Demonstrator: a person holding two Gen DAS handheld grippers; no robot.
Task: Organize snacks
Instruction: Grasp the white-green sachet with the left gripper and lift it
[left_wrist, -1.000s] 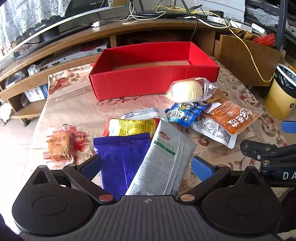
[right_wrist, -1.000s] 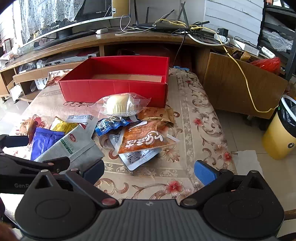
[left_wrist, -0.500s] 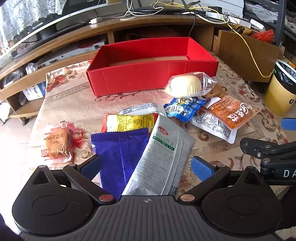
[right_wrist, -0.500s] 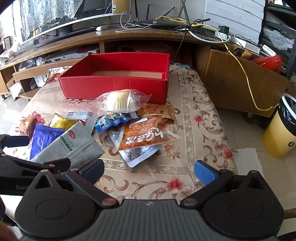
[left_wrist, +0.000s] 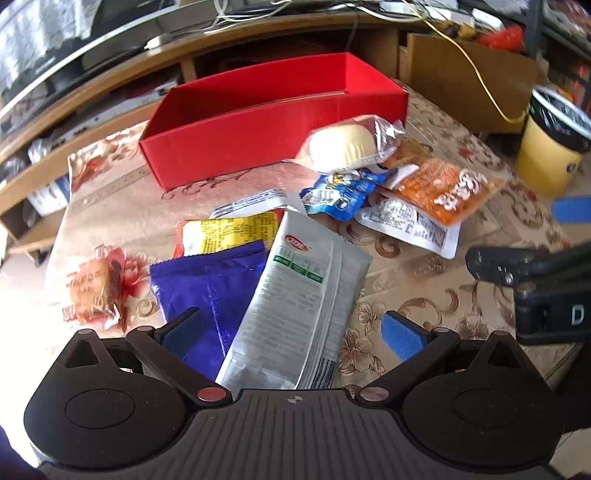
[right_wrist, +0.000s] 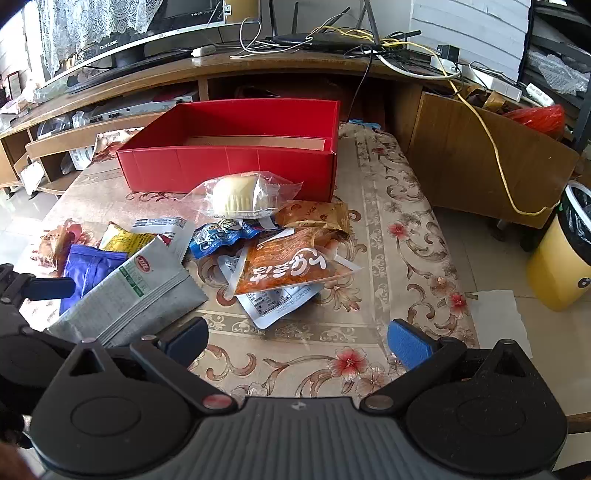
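Since the grey packet (left_wrist: 299, 295) lies between the wide-spread fingers of the left gripper (left_wrist: 291, 328), overlapping the blue packet (left_wrist: 207, 288), it looks like the likely first pick. The left gripper holds nothing; its pads stand apart from the film. The packet is probably light, thin, slick foil that crumples and may slip; a hold across its flat middle, not the crimped end, should serve best. The right gripper (right_wrist: 295, 341) hangs equally wide and empty over bare cloth, near the orange pouch (right_wrist: 288, 266). The red box (right_wrist: 229, 173), seemingly empty, waits behind the pile on the table (right_wrist: 402, 258). The bun (right_wrist: 236, 197) looks soft and easily squashed.
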